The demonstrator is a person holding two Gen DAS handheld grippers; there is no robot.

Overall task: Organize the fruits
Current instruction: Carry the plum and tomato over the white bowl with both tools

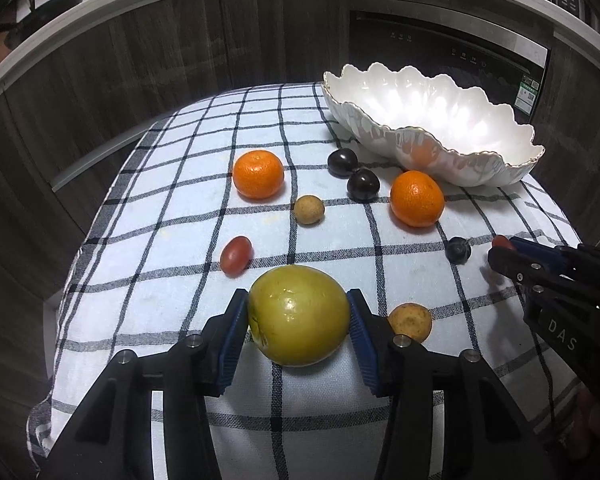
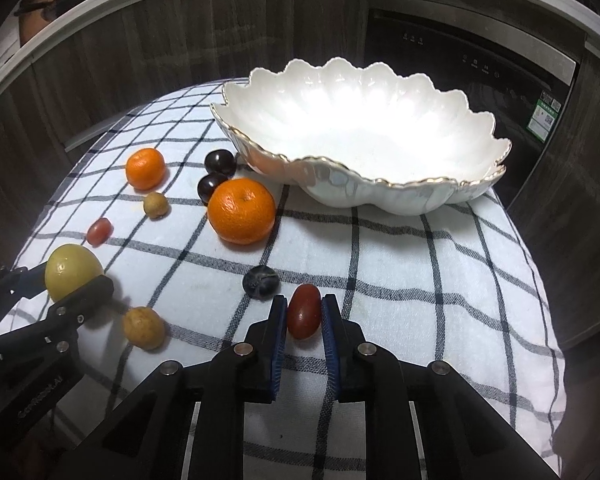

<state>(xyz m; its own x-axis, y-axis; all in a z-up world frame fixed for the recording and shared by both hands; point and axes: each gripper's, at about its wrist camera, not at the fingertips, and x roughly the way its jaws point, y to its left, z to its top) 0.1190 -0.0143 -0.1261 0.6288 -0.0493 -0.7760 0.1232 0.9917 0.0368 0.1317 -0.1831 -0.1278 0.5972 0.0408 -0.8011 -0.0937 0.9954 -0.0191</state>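
- The left gripper [image 1: 298, 322] has its jaws pinching a large yellow-green fruit [image 1: 299, 316], one blue pad against each side; the fruit rests on the checked cloth [image 1: 180, 208] that covers the counter.
- The right gripper [image 2: 304, 318] has its jaws pressed onto a small red tomato [image 2: 304, 317], which sits on the cloth at the near edge.
- Just beyond that tomato lies a dark blue berry [image 2: 261, 282].
- A brown, potato-like fruit [image 1: 410, 322] lies just beside the left gripper's right-hand finger.
- Farther back on the cloth are a second red tomato [image 1: 236, 255], a small tan fruit [image 1: 309, 209], two oranges [image 1: 258, 175] [image 1: 417, 199], and two dark plums [image 1: 342, 163] [image 1: 363, 185] close together.
- A white scalloped bowl [image 2: 380, 190] with a gold rim stands at the far right of the cloth; the nearer orange sits just in front of it.
- Dark wood cabinet fronts [image 1: 140, 60] and a black appliance [image 2: 480, 68] stand behind.
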